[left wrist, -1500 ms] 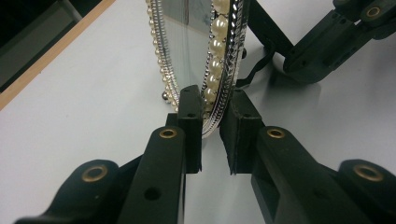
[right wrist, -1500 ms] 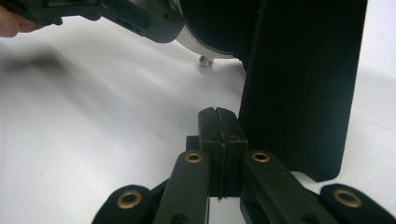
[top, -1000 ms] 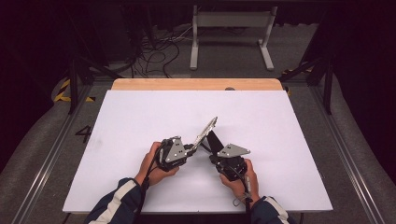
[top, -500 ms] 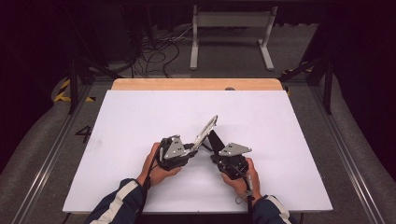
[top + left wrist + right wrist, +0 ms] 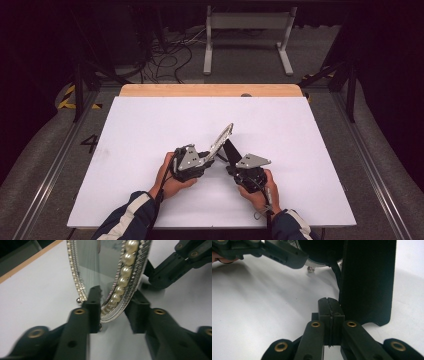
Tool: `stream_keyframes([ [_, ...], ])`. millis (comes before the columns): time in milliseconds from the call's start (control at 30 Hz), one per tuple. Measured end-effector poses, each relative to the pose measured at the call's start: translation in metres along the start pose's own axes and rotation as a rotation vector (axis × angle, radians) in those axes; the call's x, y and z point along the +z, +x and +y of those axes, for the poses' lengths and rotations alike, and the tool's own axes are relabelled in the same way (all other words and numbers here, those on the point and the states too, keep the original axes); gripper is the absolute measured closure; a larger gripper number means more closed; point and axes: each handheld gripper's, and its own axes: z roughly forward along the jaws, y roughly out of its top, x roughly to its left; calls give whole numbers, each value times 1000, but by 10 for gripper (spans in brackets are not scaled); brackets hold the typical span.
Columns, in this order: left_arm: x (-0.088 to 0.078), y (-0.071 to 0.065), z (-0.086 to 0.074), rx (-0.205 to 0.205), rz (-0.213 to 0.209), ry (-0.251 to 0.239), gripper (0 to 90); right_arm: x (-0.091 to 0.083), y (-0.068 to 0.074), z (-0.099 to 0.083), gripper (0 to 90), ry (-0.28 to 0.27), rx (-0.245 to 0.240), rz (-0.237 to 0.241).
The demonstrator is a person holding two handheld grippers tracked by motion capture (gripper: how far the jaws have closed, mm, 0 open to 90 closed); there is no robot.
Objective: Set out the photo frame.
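An oval mirror frame with a pearl and rhinestone border stands tilted on the white table, propped by a black easel stand. My left gripper straddles the frame's lower rim. Its jaws have just been opening, and the rim sits between the pads with a slight gap at the right pad. It shows from above as the left gripper. My right gripper is shut with nothing between its pads, just left of the stand's black panel and behind the frame. Its place from above is the right gripper.
A wooden strip runs along the table's far edge. Beyond it on the floor are cables and a white metal stand. Bare table surface lies on all sides of the hands.
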Motion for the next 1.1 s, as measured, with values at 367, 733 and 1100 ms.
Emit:
stream_keyframes([
  [367, -1, -5, 6, 40, -1, 31, 723, -2, -9, -1, 900, 3, -7, -21],
  [733, 1, -10, 10, 16, -26, 24, 725, -2, -21, -3, 900, -5, -4, -40],
  [1100, 2, -6, 7, 4, -48, 3, 710, -7, -25, -5, 900, -15, -10, -2],
])
